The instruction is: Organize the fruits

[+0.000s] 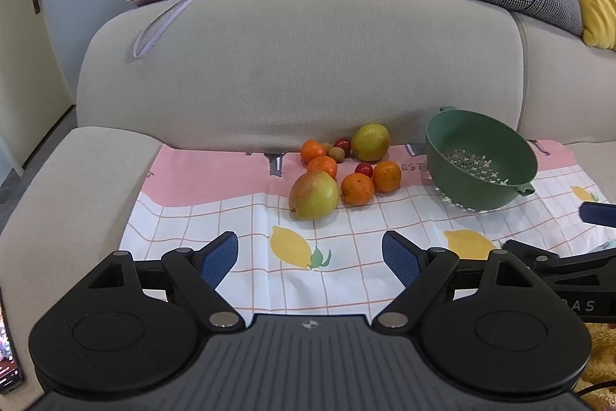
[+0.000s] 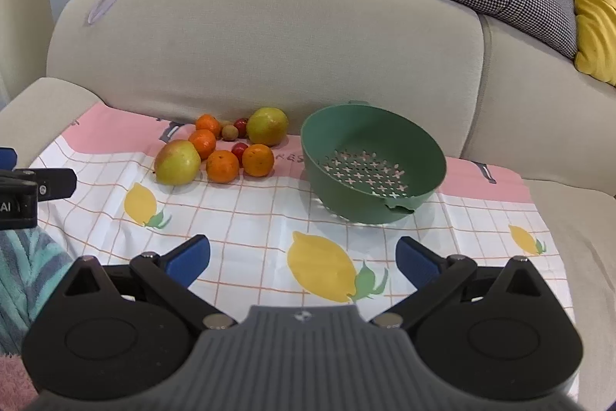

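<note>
Fingers of the left gripper (image 1: pixel 310 259) are standing wide apart with nothing between them, and those of the right gripper (image 2: pixel 303 259) are spread just as wide and likewise bare, both hovering over the lemon-print cloth (image 2: pixel 269 218) that is covering the sofa seat (image 2: pixel 569 210). Taking the green colander (image 2: pixel 371 160) as the landmark, the right gripper is pointing nearly straight at it, while the left one is aiming to its left, at the fruit pile (image 1: pixel 340 166). That pile is lying just left of the colander, back against the sofa's backrest, not touching the colander's wall as far as either view shows. The colander is sitting tilted with its opening facing the grippers, and no fruit is showing inside it. Nearest the left fingers is the reddish-green mango (image 1: pixel 313 195), its long axis running roughly left-front to right-back; tangerines (image 1: pixel 357 189) and small red fruits are crowding behind it. Judging by this, sorting has not begun, and the left gripper looks better placed for the first pick.
</note>
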### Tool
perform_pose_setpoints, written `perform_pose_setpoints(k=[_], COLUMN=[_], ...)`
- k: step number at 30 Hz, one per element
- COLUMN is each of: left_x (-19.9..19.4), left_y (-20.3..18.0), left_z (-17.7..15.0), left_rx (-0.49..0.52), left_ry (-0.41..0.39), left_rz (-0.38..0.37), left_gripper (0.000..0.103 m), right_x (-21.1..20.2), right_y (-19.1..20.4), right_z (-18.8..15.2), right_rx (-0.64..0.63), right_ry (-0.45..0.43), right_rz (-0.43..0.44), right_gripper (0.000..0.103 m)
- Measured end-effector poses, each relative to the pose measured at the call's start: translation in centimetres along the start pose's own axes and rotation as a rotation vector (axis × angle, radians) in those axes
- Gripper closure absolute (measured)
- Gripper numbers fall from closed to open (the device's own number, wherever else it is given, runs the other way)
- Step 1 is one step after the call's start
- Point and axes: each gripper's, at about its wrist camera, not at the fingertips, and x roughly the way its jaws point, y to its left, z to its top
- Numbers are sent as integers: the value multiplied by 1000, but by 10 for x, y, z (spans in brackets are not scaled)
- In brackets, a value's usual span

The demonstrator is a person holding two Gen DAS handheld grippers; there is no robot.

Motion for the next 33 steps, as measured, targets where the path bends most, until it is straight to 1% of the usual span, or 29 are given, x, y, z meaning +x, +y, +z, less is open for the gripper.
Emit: perform_pose_setpoints(k=[3, 5, 6, 7, 9, 11, 14, 16, 18, 24, 30, 33], left_x=[4, 9, 11, 14, 20, 27, 37, 43, 51, 74, 97, 107], left_y=[4, 6, 7, 8, 11, 14, 15, 16, 16, 21, 23, 26], left_z=[4, 8, 9, 11, 14, 16, 19, 21, 24, 33, 39, 39], left_rx=[-4, -12, -15, -19, -29, -37, -37, -36, -36, -40, -13, -10], left_ry=[3, 12, 16, 21, 32, 39, 54, 64, 76, 100, 95, 68], left_rz=[-40, -57, -62, -66, -80, -93, -99, -103, -108, -128, -101, -71], left_gripper=[7, 13, 14, 14, 17, 24, 28, 29, 30, 30, 30, 30], right_x=[4, 7, 9, 12, 20, 28, 41, 50, 59, 86, 114, 126], right_y=[0, 0, 0, 1, 4, 6, 8, 11, 14, 24, 32, 37], right_z=[0, 0, 1, 3, 7, 9, 13, 15, 17, 26, 39, 43], right_rx=[-7, -5, -6, -11, -28, -39, -53, -64, -76, -113, -148, -170], right_ry=[-46, -75, -80, -78, -67, -52, -31, -13, 0, 35, 44, 30], right_rz=[31, 66, 79, 85, 94, 109, 129, 142, 151, 172, 188, 187], right_gripper=[4, 4, 5, 5, 11, 14, 22, 27, 34, 44, 45, 45])
